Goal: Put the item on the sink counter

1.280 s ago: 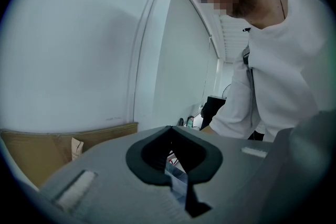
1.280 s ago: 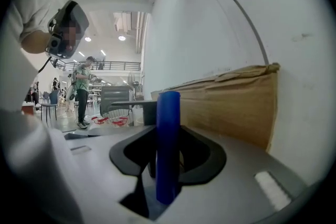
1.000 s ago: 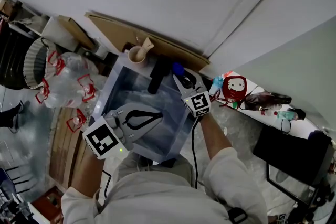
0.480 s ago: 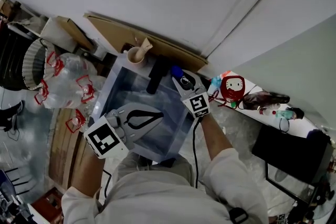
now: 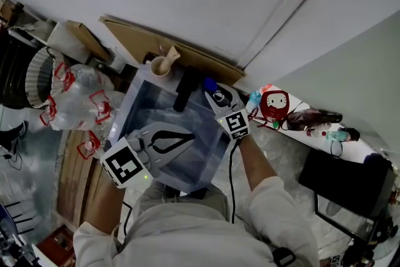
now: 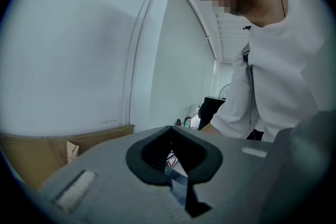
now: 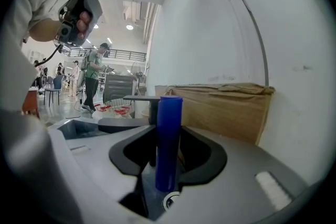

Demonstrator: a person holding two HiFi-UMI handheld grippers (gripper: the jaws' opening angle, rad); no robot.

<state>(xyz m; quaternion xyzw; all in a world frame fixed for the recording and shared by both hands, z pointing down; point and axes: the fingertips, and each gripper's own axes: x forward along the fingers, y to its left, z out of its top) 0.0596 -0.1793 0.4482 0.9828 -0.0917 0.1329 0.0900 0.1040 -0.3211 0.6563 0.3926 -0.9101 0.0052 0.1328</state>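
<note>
My right gripper (image 5: 213,92) is shut on a blue cylinder (image 5: 209,84), held over the back right corner of the steel sink (image 5: 139,110) beside the black faucet (image 5: 185,88). In the right gripper view the blue cylinder (image 7: 169,139) stands upright between the pads of the right gripper (image 7: 167,122), with the faucet (image 7: 146,105) just behind it. My left gripper (image 5: 187,138) hovers over the sink's front part, its jaws together with nothing in them. In the left gripper view the left gripper (image 6: 170,131) points up at the wall.
A beige cup (image 5: 160,64) sits on the sink's back rim in front of leaning cardboard (image 5: 147,40). The speckled counter (image 5: 284,146) on the right holds a red mug-like item (image 5: 275,104) and bottles (image 5: 319,117). A bag of plastic bottles (image 5: 81,97) lies to the left.
My right gripper has edged slightly left with the blue cylinder in it. The left gripper has stayed where it was.
</note>
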